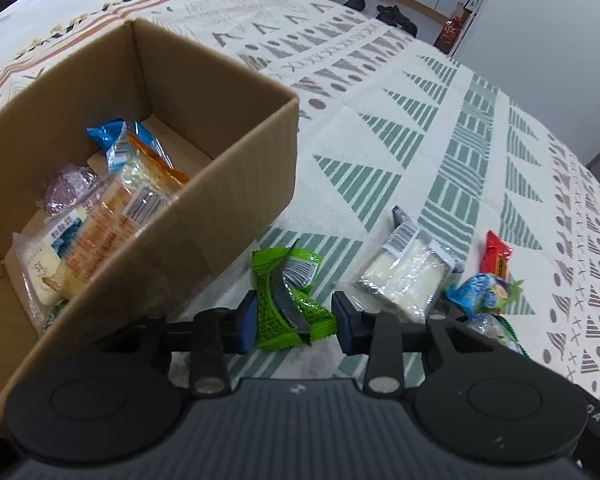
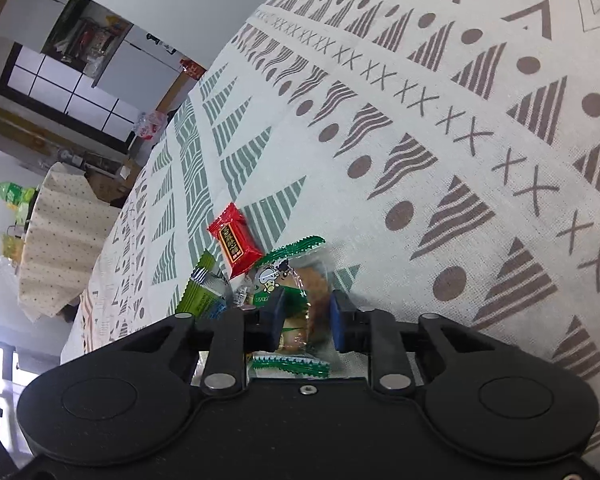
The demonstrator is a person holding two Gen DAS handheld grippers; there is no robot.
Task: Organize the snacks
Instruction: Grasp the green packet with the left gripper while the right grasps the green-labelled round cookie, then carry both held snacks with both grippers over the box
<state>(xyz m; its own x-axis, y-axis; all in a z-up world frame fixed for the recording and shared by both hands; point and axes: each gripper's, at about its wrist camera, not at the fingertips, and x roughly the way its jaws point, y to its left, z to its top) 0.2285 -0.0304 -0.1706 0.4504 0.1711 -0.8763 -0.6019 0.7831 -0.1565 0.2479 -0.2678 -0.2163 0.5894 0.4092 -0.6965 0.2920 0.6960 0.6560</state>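
In the left wrist view my left gripper (image 1: 295,318) is shut on a bright green snack packet (image 1: 290,300), just right of the open cardboard box (image 1: 236,184). The box holds several wrapped snacks (image 1: 112,204). On the cloth lie a clear white cracker pack (image 1: 406,274), a red packet (image 1: 497,256) and a blue-green candy (image 1: 482,294). In the right wrist view my right gripper (image 2: 305,320) is shut on a green-edged clear pastry packet (image 2: 296,280). The red packet (image 2: 236,240) and a green packet (image 2: 200,296) lie just beyond it.
The patterned tablecloth (image 1: 420,120) covers the table; its far edge runs along the right. Beyond it are a white cabinet (image 1: 540,40), bottles and shoes on the floor. In the right wrist view a dotted covered table (image 2: 60,232) stands at the left.
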